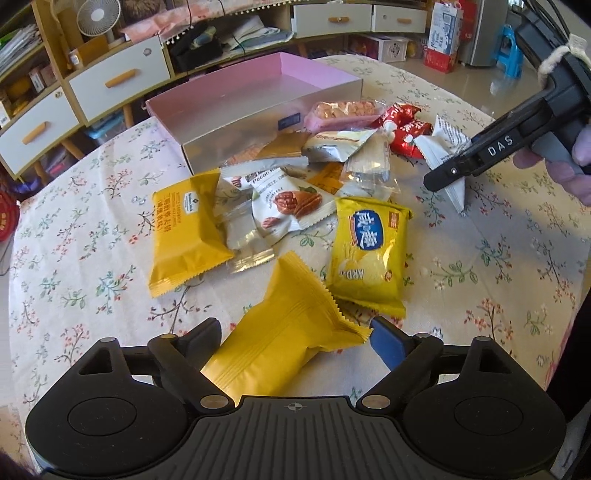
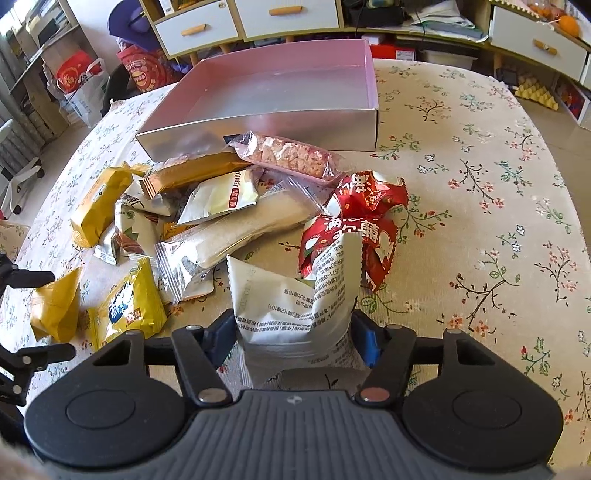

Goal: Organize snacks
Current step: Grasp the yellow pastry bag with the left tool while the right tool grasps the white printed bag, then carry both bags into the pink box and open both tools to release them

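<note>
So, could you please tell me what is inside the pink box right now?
The pink box looks empty: only its bare pink floor shows. The strip just behind its near wall is hidden in both views.

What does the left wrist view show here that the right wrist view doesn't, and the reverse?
Left wrist only: the plain yellow packet between the left gripper's open fingers, and a white fan on the shelf.
Right wrist only: the printed face of the white packet that the right gripper is gripping, and oranges on the far right.
Both: the pink-lined box, nothing in it, and the red packets beside the pile.
</note>
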The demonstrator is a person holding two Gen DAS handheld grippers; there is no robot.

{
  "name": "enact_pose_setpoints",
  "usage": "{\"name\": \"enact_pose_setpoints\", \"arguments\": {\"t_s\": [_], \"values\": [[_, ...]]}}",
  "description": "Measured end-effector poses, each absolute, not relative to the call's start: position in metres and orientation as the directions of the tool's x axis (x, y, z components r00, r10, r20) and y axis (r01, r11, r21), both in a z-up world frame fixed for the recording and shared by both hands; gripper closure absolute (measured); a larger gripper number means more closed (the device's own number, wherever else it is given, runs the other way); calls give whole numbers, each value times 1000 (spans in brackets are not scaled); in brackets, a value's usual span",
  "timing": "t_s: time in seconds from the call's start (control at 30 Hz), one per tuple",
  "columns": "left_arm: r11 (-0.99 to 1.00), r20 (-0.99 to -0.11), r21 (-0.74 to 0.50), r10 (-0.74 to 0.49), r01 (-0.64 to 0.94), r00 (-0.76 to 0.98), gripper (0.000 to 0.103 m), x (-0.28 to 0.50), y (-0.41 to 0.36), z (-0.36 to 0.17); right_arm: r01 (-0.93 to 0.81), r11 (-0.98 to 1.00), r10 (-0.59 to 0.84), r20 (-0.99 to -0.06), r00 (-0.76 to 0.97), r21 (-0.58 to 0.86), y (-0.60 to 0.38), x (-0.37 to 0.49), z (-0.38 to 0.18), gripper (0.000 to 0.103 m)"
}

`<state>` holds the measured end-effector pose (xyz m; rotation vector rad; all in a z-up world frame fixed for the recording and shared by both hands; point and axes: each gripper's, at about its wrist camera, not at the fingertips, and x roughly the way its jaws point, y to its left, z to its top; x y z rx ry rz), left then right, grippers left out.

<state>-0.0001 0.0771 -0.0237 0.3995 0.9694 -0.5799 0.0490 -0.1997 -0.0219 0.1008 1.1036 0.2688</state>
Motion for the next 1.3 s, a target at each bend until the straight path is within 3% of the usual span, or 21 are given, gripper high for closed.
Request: {"name": "enact_pose_setpoints", "arguments": {"t_s": [0.3, 0.4, 0.47, 0.5, 0.53, 1.3], "values": [[785, -870, 105, -225, 610, 439, 10, -3, 83, -39, -181, 961, 268, -865, 424, 208, -193, 45, -19, 48], [799, -870, 141, -182, 584, 458, 22, -6, 85, -46, -187, 962, 264, -861, 434, 201, -192, 45, -17, 51], [819, -866, 107, -202, 563, 458, 43, -6, 89, -44, -188, 963, 259, -857, 446, 193, -191, 44, -15, 52], [832, -864, 93, -206, 546, 460, 60, -6, 91, -43, -188, 963, 257, -855, 450, 191, -191, 43, -14, 52], [844, -862, 82, -207, 530, 463, 64, -6, 92, -43, -186, 964, 257, -853, 455, 191, -192, 43, -13, 52], [918, -806, -3, -237, 396, 543, 66, 28, 67, -10, -162, 954, 299, -789, 537, 252, -194, 64, 17, 54]]}}
